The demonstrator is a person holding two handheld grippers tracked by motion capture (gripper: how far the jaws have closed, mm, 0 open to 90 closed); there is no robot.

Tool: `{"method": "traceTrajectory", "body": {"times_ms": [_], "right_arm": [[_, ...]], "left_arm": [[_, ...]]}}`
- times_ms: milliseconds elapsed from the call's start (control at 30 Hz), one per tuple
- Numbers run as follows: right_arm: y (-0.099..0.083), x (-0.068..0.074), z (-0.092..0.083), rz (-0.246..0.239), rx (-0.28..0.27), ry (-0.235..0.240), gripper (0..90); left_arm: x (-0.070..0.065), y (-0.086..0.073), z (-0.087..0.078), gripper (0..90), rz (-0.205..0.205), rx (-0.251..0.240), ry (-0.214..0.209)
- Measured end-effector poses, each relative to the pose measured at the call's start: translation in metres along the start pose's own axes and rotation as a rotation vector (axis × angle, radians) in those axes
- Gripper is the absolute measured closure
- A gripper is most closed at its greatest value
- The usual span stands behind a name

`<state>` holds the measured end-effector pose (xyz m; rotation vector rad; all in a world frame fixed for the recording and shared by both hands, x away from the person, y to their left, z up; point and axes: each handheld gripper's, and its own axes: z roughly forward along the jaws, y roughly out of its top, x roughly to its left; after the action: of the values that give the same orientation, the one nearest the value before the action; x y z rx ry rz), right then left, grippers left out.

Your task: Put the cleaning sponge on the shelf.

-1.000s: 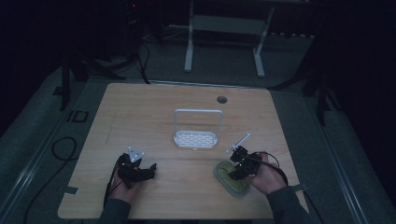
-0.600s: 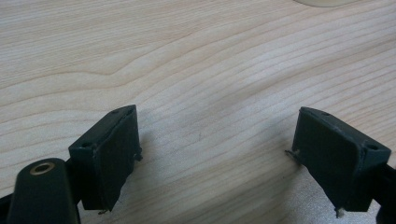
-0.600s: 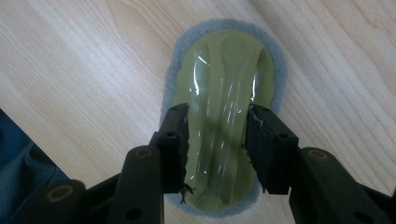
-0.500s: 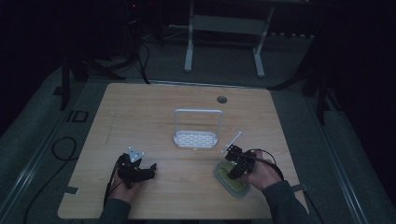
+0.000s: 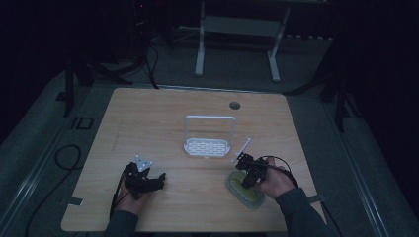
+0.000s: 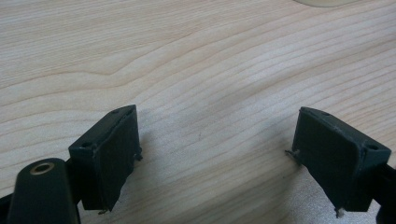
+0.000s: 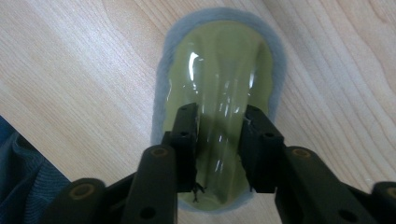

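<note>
- Working nearest the person's edge of the tabletop (image 5: 163,113): right gripper (image 7: 217,140) reaching straight down onto the oval yellow-green pad (image 7: 219,60), which is lying flat inside its grey rim.
- Holding narrow: fingers (image 7: 187,135) appearing to pinch a glossy raised ridge along the middle of the pad, with the soft material bunching between them.
- Judging the step as a grab-and-lift of the pad. Keeping the pinch centred on the ridge, not drifting toward the near end where little material is left under the tips.
- Advising a slow, straight rise, watching for the slick surface slipping out and the grey rim dragging on the wood.
- Resting at the near left: left gripper (image 6: 215,154) lying low on bare wood, fingers (image 6: 109,154) spread wide, holding nothing, well apart from the pad.
- Standing farther out, mid-table: white slotted rack (image 5: 207,146) with its upright hoop handle, near the right gripper but not touching it.
- Sitting beyond that, near the far edge: round cable hole (image 5: 234,105).
- Comparing with a second ago: right hand shifting slightly left and settling over the pad, gripper tilting a little more upright; left gripper, rack and pad staying put.
</note>
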<state>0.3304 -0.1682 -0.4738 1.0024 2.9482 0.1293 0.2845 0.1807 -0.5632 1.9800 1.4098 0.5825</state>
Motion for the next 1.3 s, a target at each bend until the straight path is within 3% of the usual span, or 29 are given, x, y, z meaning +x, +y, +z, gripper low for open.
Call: {"method": "traceTrajectory", "body": {"times_ms": [433,500,667,1067,1300], "right_arm": [[0.002,0.006,-0.007,-0.092,-0.010,-0.048,71.3],[0.003,0.008,-0.010,-0.133,-0.027,-0.077,71.4],[0.005,0.010,-0.013,-0.186,-0.048,-0.104,71.4],[0.012,0.012,-0.021,-0.244,-0.113,-0.166,71.5],[0.018,0.016,-0.025,-0.314,-0.140,-0.196,71.5]], "left_arm": [[0.000,0.000,0.000,15.2,-0.002,-0.001,0.000],[0.000,0.000,0.000,15.2,-0.003,-0.001,0.000],[0.000,0.000,0.000,15.2,-0.003,-0.001,0.000],[0.000,0.000,0.000,15.2,-0.003,-0.001,0.000],[0.000,0.000,0.000,15.2,-0.003,-0.001,0.000]]}}
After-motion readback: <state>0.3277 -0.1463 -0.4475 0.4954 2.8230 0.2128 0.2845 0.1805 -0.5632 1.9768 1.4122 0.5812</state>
